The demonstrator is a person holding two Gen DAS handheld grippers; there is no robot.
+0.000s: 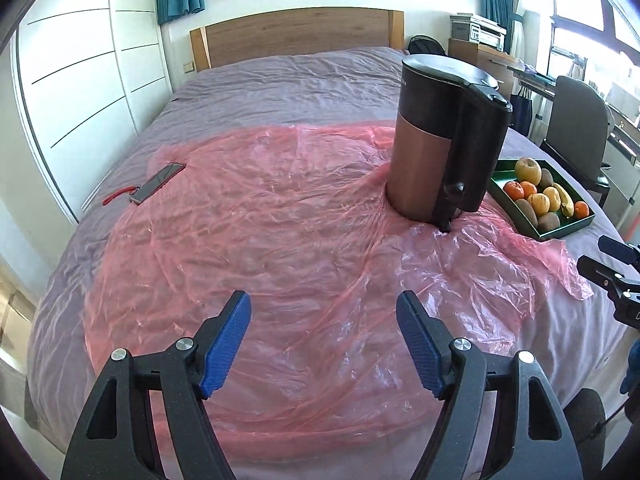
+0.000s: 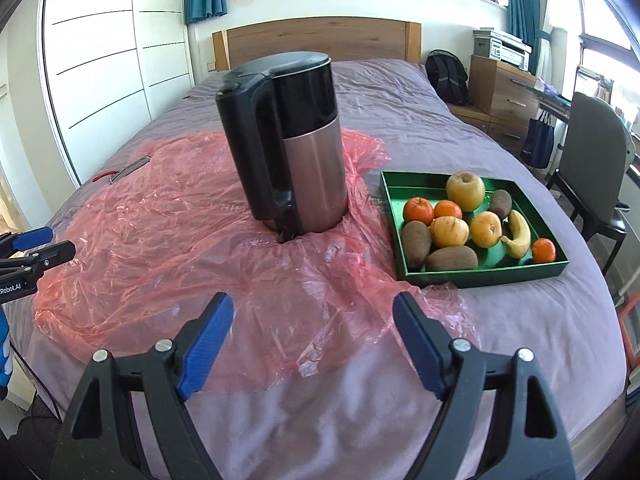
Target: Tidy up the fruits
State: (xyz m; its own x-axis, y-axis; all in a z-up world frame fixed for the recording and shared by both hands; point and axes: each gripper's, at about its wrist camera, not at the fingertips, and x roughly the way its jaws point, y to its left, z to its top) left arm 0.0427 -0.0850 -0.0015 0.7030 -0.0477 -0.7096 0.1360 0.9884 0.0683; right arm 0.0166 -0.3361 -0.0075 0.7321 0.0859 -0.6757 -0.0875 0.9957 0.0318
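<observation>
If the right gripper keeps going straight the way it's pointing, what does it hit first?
Probably the pink plastic sheet on the bed, then the kettle standing on it. The right gripper is open and empty; the fruit tray lies off to its right. Depth is uncertain.

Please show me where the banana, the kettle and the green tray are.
banana [image 2: 519, 235]: right wrist view, middle of its curve.
kettle [image 2: 316, 176]: right wrist view, metal body.
green tray [image 2: 480, 273]: right wrist view, front wall.
</observation>
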